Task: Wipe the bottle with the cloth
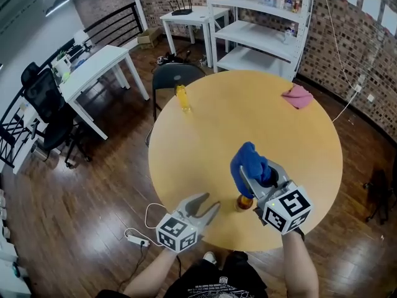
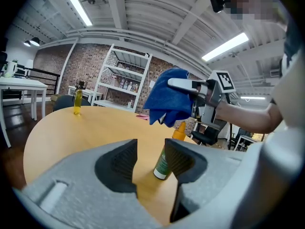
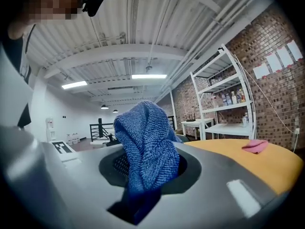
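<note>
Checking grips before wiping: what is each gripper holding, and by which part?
Right gripper clamps the blue cloth near its bunched lower end; left gripper holds nothing.

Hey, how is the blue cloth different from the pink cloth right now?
The blue cloth is clamped in the right gripper and held above the table; the pink cloth lies loose on the table near its far edge, untouched. The blue cloth bunches upward, the pink cloth sits in a low heap. Both are crumpled, not spread flat.
</note>
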`<move>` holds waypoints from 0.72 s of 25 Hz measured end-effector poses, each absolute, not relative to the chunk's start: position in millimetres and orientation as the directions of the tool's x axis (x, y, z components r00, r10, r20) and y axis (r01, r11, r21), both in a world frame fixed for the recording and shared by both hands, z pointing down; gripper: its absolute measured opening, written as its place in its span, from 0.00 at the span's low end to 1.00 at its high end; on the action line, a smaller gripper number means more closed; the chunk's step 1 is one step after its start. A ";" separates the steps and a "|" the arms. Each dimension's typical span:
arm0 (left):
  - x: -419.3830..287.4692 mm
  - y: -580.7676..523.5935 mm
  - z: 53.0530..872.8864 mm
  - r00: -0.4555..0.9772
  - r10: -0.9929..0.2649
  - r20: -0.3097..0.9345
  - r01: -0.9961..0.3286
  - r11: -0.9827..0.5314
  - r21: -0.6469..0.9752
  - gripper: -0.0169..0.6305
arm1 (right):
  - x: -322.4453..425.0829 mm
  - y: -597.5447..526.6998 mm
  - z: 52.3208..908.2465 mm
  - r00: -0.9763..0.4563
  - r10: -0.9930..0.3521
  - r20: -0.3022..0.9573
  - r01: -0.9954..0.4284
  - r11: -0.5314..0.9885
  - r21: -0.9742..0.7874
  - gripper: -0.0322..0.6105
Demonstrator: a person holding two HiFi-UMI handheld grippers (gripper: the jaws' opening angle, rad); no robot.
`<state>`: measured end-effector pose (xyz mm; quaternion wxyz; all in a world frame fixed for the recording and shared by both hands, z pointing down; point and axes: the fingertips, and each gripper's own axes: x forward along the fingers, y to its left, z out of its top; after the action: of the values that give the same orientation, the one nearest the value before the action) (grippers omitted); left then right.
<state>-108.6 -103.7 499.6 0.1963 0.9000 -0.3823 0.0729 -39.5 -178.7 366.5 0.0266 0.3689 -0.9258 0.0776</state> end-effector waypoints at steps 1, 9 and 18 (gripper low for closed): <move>-107.6 -104.6 499.4 0.697 -0.660 0.280 -0.716 -0.631 0.297 0.30 | -40.0 -180.3 369.2 -0.735 -0.670 0.107 -0.678 0.724 -0.126 0.22; -101.1 -112.5 501.2 0.689 -0.664 0.289 -0.724 -0.621 0.299 0.30 | -42.5 -199.7 406.0 -0.788 -0.593 0.164 -0.615 0.772 -0.162 0.22; -106.5 -120.1 506.0 0.653 -0.689 0.315 -0.757 -0.579 0.302 0.30 | -68.9 -193.2 431.1 -0.916 -0.354 0.187 -0.394 0.882 -0.260 0.22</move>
<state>-106.5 -120.1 506.0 0.2084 0.8848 -0.4086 0.0817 -68.9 -193.2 431.1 0.0673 0.1932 -0.9677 0.1476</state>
